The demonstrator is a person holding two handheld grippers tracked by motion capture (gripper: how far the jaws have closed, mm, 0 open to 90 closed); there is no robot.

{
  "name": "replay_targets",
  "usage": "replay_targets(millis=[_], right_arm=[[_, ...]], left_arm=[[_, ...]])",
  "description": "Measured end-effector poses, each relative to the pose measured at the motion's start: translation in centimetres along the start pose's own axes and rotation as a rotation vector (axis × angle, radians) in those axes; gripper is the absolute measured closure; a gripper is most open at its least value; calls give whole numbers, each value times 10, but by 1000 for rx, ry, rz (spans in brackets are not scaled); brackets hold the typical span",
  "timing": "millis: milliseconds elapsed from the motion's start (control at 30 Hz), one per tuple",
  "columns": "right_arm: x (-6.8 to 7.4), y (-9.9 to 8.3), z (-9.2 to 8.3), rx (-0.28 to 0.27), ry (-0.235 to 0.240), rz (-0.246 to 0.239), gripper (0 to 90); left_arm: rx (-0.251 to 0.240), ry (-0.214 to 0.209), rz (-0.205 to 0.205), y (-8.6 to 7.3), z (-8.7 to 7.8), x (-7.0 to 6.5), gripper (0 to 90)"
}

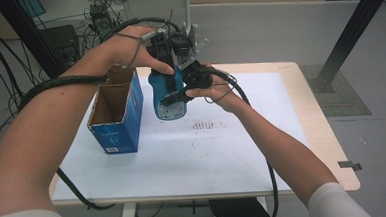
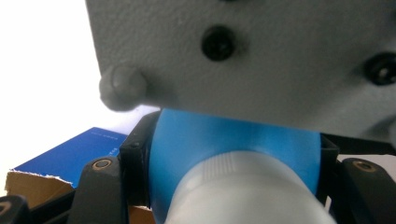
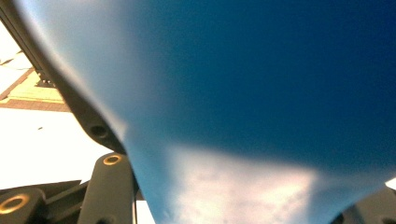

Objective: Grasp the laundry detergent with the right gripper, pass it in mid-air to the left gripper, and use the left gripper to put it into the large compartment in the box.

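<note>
Above the bench (image 1: 283, 149), both claws clamp the blue bottle (image 1: 169, 97), left claw (image 1: 171, 64) at its top, right claw (image 1: 187, 91) on its body; beside the open box (image 1: 116, 125), opposing pulls could slip it free.

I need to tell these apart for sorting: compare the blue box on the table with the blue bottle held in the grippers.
The blue box stands on the white table, untouched; the blue bottle is held up above it, clamped by the left gripper and the right gripper. The box is straight-sided cardboard with its top torn open; the bottle is rounded and smooth, with a pale section in the left gripper view. Both are blue.
</note>
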State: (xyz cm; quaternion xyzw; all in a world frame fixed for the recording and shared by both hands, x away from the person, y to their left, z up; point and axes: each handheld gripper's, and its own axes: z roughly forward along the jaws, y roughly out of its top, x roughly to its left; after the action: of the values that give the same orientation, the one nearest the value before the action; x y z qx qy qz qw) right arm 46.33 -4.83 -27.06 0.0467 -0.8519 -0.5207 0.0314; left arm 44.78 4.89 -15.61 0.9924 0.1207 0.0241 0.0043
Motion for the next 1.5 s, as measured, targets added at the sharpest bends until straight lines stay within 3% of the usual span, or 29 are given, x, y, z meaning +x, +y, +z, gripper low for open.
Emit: replay_targets(millis=[1500], right_arm=[[0,-2,0,-7,20,20,420]], left_arm=[[-1,-9,-7,1,2,-1,377]])
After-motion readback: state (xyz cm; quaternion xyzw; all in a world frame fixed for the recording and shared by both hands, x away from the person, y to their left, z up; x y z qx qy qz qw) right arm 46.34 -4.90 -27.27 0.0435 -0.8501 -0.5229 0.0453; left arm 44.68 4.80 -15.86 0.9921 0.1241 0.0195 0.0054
